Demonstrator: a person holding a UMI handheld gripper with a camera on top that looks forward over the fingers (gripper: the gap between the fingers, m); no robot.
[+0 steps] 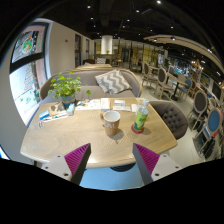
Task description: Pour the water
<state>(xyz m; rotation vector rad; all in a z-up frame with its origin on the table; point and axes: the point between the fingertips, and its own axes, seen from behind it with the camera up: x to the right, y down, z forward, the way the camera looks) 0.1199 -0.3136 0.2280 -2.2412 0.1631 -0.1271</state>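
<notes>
Pale wood table (60, 140) fills the middle of the frame. The gripper (112, 160) hangs at bottom centre, fingers apart and empty. Approach level and centred on the green-labelled bottle (141, 117) (likely the water source), just right of centre, beyond the fingers; the cup (111, 121) stands just left of it.

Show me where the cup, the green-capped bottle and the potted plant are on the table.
cup (111, 121), gripper view, on its front wall.
green-capped bottle (141, 116), gripper view, on its body.
potted plant (67, 88), gripper view, on its leaves.
</notes>
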